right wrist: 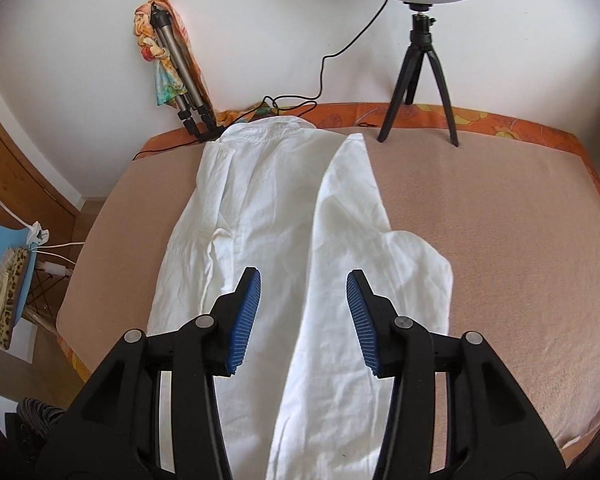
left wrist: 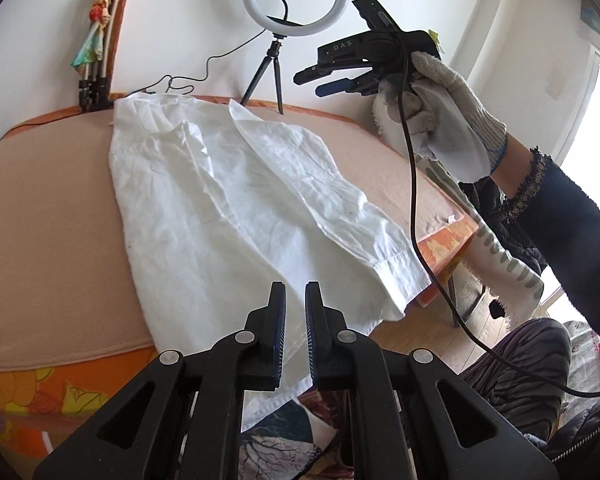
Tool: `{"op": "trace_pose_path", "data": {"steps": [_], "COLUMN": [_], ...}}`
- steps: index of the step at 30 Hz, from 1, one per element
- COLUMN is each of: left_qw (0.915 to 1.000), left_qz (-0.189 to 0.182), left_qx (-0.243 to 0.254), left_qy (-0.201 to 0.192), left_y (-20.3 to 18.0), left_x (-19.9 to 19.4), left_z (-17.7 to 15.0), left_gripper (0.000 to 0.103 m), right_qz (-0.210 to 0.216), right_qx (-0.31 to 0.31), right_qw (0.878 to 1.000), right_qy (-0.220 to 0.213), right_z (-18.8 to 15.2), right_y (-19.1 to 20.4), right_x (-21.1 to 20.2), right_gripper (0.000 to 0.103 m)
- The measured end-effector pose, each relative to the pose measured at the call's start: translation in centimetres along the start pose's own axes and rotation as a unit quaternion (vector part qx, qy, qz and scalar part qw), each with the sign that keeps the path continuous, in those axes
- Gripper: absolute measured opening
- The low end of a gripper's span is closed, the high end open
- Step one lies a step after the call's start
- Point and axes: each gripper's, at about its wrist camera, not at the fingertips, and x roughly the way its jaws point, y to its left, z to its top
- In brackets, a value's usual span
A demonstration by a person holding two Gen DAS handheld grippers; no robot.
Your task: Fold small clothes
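A white shirt (left wrist: 235, 200) lies spread on the peach-covered table (left wrist: 47, 208), collar at the far end, its right side and sleeve folded over the middle. The hem hangs over the near edge. My left gripper (left wrist: 295, 296) is over the near hem with its jaws a narrow gap apart; no cloth shows pinched between them. My right gripper (left wrist: 312, 80) is raised in the air at the far right, held in a gloved hand. In the right wrist view the right gripper (right wrist: 304, 284) is open above the shirt (right wrist: 267, 208), empty.
A ring light on a small black tripod (right wrist: 420, 68) stands at the table's far edge. A folded tripod with a colourful scarf (right wrist: 175, 68) leans on the wall at far left. A black cable (left wrist: 412, 184) hangs from the right gripper. The table's right edge (left wrist: 448, 248) drops to wooden floor.
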Motion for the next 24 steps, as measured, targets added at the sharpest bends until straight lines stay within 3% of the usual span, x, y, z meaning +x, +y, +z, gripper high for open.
{"op": "trace_pose_path", "data": {"steps": [6, 8, 10, 12, 16, 21, 24], "left_qw": [0.9985, 0.9969, 0.9955, 0.9938, 0.9916, 0.9904, 0.9853], "left_qz": [-0.028, -0.036, -0.042, -0.051, -0.039, 0.008, 0.045], "left_qx": [0.046, 0.068, 0.082, 0.094, 0.11, 0.101, 0.121], "left_qy": [0.011, 0.018, 0.022, 0.032, 0.055, 0.094, 0.112], "left_y": [-5.6, -7.9, -9.9, -11.9, -15.6, -18.2, -18.9], "left_x": [4.2, 5.8, 7.4, 9.2, 13.7, 18.7, 20.8], "left_z": [1.3, 1.5, 1.8, 2.1, 3.2, 4.2, 3.9], "left_gripper": [0.008, 0.017, 0.043, 0.045, 0.051, 0.051, 0.051], "right_qz": [-0.018, -0.013, -0.021, -0.017, -0.019, -0.023, -0.02], "right_qx": [0.024, 0.033, 0.033, 0.042, 0.064, 0.097, 0.119], "right_qw": [1.0, 0.999, 0.999, 0.999, 0.998, 0.995, 0.992], "right_qy": [-0.001, 0.008, 0.005, 0.003, -0.003, -0.016, -0.025], "right_z": [-3.0, -4.1, -5.1, -6.1, -7.8, -9.1, -9.4], "right_y": [-6.2, -8.3, -9.9, -11.6, -14.8, -18.9, -21.2], "right_x": [-3.0, -3.5, -4.4, -5.3, -6.6, -8.2, -9.0], "right_gripper": [0.047, 0.047, 0.048, 0.048, 0.048, 0.048, 0.048]}}
